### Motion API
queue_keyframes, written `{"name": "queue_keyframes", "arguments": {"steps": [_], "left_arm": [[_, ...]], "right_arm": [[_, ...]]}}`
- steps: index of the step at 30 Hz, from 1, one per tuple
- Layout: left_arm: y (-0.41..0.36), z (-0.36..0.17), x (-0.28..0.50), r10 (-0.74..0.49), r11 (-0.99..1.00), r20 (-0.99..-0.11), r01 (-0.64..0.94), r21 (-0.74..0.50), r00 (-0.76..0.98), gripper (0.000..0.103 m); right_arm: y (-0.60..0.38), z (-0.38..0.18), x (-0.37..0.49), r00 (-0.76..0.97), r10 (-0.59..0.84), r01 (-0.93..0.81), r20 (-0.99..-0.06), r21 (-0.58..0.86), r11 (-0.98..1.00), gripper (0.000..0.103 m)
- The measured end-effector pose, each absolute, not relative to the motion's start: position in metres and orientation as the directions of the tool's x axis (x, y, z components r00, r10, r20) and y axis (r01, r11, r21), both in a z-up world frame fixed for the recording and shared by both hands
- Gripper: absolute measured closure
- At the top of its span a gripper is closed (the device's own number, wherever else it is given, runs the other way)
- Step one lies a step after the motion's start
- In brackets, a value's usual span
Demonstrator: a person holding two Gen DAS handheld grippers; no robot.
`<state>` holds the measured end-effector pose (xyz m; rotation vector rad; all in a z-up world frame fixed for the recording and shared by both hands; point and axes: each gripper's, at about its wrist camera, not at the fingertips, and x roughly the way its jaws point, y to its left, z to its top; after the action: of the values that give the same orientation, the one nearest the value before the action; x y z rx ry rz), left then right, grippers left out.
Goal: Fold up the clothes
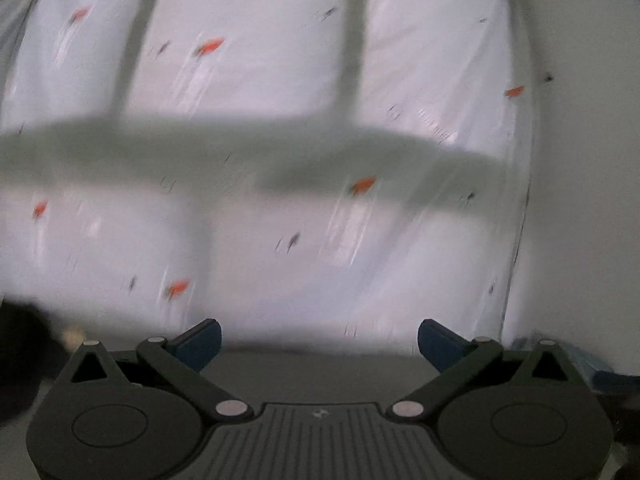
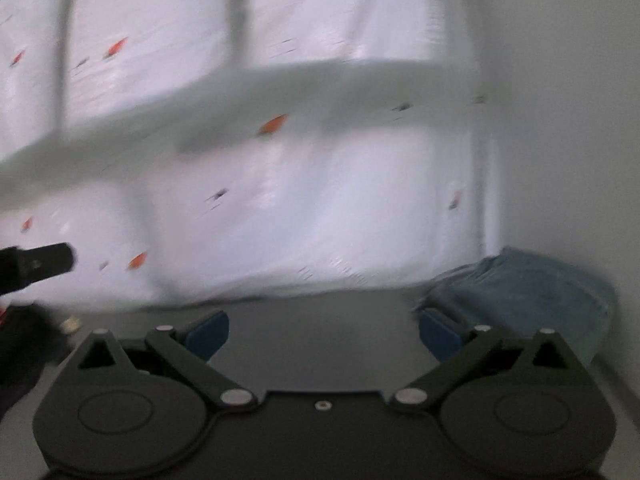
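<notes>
Both views are motion-blurred. My left gripper (image 1: 319,343) is open and empty, its blue pads (image 1: 204,342) wide apart over a grey surface (image 1: 312,372). My right gripper (image 2: 323,336) is also open and empty. A folded blue-grey garment (image 2: 532,292) lies just right of the right gripper's right pad; a sliver of it shows in the left wrist view (image 1: 588,360). A dark garment (image 2: 20,344) lies at the left edge of the right wrist view. The other gripper (image 2: 36,262) shows at the left of that view.
A white curtain with orange marks (image 1: 280,80) hangs ahead, window-frame shadows across it; it also fills the right wrist view (image 2: 280,180). A plain white wall (image 2: 560,140) stands to the right.
</notes>
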<state>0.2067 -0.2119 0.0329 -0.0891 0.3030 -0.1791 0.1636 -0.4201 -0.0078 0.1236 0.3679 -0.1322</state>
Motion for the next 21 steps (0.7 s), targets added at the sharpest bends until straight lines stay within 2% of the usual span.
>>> {"name": "queue_keyframes", "arguments": {"steps": [4, 8, 15, 21], "left_arm": [[-0.162, 0.028, 0.178, -0.183, 0.981, -0.409, 0.137, -0.14, 0.894, 0.0], [-0.123, 0.018, 0.146, -0.118, 0.992, -0.463, 0.083, -0.096, 0.879, 0.0], [-0.076, -0.002, 0.102, -0.076, 0.997, -0.558, 0.046, -0.067, 0.827, 0.0], [-0.057, -0.015, 0.075, -0.069, 0.997, -0.604, 0.041, -0.059, 0.794, 0.0]], "right_arm": [[-0.364, -0.012, 0.14, 0.909, -0.014, 0.059, -0.417, 0.094, 0.994, 0.0], [-0.313, -0.015, 0.107, 0.887, 0.029, 0.003, -0.461, 0.068, 0.998, 0.0], [-0.263, -0.033, 0.056, 0.82, 0.094, -0.031, -0.565, 0.12, 0.992, 0.0], [-0.246, -0.042, 0.034, 0.797, 0.069, -0.011, -0.6, 0.1, 0.995, 0.0]]}}
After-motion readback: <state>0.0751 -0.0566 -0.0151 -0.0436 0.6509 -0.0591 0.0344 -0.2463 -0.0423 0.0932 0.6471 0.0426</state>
